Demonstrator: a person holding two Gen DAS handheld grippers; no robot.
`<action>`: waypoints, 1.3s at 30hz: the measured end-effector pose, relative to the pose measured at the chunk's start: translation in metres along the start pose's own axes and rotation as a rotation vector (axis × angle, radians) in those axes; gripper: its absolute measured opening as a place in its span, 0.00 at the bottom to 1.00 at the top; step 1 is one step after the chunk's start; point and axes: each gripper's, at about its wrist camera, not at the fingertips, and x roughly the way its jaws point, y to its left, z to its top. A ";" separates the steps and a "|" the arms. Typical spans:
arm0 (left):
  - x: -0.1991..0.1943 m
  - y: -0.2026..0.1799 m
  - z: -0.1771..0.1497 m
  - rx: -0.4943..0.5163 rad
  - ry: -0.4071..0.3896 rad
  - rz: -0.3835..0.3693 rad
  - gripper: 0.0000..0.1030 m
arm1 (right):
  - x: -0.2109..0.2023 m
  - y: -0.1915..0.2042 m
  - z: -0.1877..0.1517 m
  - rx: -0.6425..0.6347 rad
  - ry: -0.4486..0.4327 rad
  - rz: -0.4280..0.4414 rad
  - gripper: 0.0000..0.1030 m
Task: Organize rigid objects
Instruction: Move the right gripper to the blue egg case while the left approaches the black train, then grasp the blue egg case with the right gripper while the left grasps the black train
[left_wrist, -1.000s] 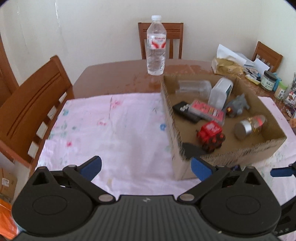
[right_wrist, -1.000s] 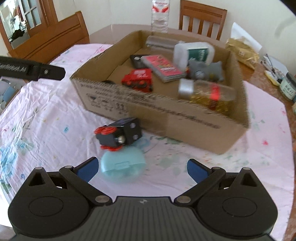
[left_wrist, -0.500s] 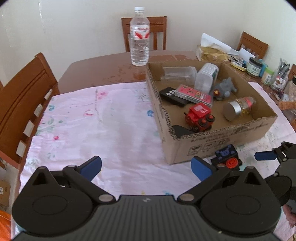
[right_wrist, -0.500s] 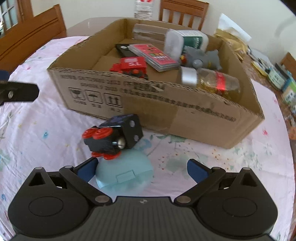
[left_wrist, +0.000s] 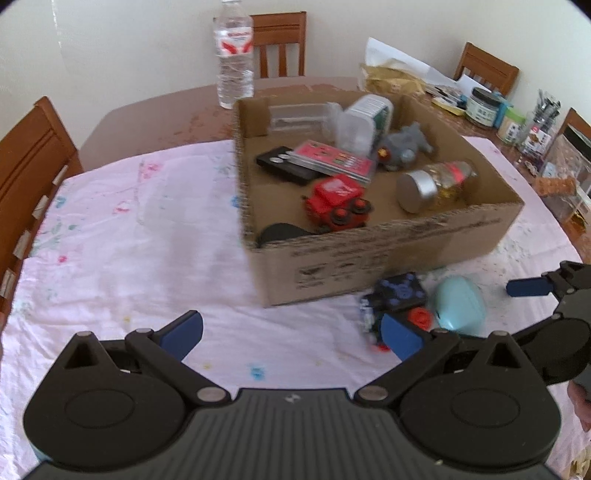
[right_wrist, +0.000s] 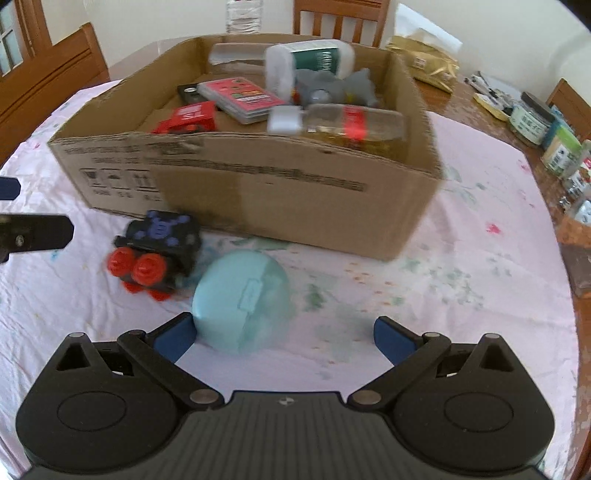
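Right claw spread, empty, at pale blue case beside cardboard box on desk. Likely light, smooth, slippery; grip across flat sides.

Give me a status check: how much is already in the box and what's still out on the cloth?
Mostly done: the cardboard box already holds the red toy truck, jar, card pack and more. Nothing is in hand; the left gripper and right gripper are both open. Left outside: the black toy car and the light blue case, the latter nearest the right gripper.
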 end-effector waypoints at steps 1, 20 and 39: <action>0.001 -0.004 0.000 0.002 0.003 -0.007 0.99 | 0.000 -0.004 -0.001 0.001 -0.003 -0.002 1.00; 0.039 -0.045 -0.001 0.014 0.066 -0.002 0.99 | -0.003 -0.027 -0.007 -0.080 -0.028 0.051 1.00; 0.028 0.017 -0.026 -0.045 0.125 0.118 1.00 | -0.004 -0.028 -0.010 -0.091 -0.031 0.057 1.00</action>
